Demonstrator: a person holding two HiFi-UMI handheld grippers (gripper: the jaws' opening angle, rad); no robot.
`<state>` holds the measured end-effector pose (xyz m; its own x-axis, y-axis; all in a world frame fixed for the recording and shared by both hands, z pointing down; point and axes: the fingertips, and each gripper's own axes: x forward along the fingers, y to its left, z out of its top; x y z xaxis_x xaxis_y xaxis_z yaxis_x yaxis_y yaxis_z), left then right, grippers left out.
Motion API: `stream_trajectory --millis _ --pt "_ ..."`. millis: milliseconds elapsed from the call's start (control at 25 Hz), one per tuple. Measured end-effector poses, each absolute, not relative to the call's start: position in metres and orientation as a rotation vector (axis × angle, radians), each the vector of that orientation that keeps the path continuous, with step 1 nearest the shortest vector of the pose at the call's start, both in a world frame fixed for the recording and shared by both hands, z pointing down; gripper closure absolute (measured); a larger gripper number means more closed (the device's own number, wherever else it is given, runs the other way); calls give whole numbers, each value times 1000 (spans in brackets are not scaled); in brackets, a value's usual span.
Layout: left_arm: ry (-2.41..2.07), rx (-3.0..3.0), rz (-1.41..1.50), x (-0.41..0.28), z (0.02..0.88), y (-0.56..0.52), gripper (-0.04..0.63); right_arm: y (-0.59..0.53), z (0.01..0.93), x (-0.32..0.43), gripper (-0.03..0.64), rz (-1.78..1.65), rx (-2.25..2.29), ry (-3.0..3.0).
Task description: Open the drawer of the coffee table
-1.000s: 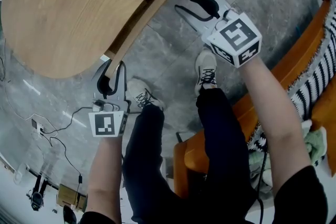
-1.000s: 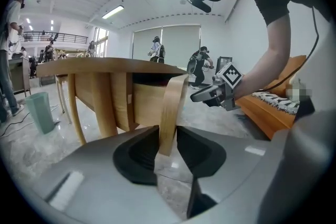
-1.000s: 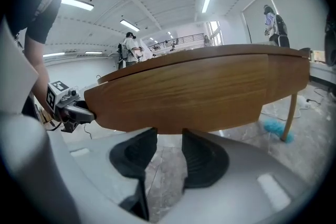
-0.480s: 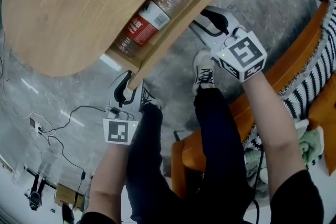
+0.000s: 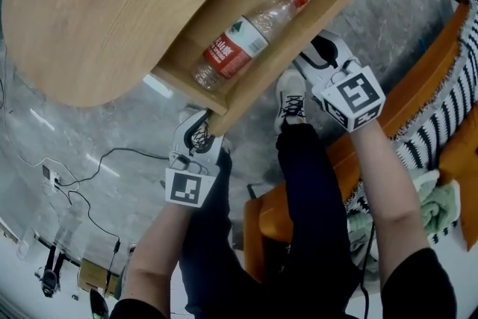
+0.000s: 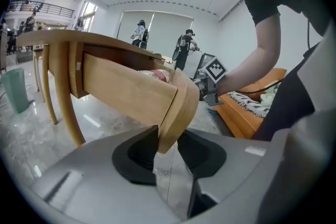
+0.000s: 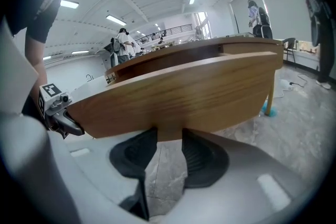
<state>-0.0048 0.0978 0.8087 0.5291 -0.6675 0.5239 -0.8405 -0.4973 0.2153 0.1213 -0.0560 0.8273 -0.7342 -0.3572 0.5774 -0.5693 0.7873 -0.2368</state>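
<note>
The oval wooden coffee table [image 5: 97, 11] has its drawer pulled out, with a plastic bottle [image 5: 246, 41] with a red label and cap lying inside. My left gripper [image 5: 200, 132] holds the left end of the curved drawer front [image 5: 299, 41] from below. In the left gripper view that gripper [image 6: 167, 147] has the drawer front [image 6: 181, 107] between its pads, which touch the wood while the jaws ease open slightly. My right gripper [image 5: 321, 52] is under the front's right part. In the right gripper view it [image 7: 169, 144] is shut on the lower edge of the drawer front [image 7: 184, 92].
An orange sofa [image 5: 426, 86] with a striped throw [image 5: 455, 101] is behind and to the right of the person. The person's shoes [image 5: 293, 97] stand on the grey stone floor under the drawer. Cables [image 5: 82, 183] lie at the left. A table leg [image 6: 68, 97] stands at the left.
The drawer has slid out of the table toward the person, uncovering the bottle. Both grippers have moved back with the drawer front.
</note>
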Motion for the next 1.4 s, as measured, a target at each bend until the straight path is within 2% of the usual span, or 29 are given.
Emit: stream_trajectory --millis 1400 --pt "-1056 2389 632 -2 812 108 472 -36 833 121 483 683 746 -2383"
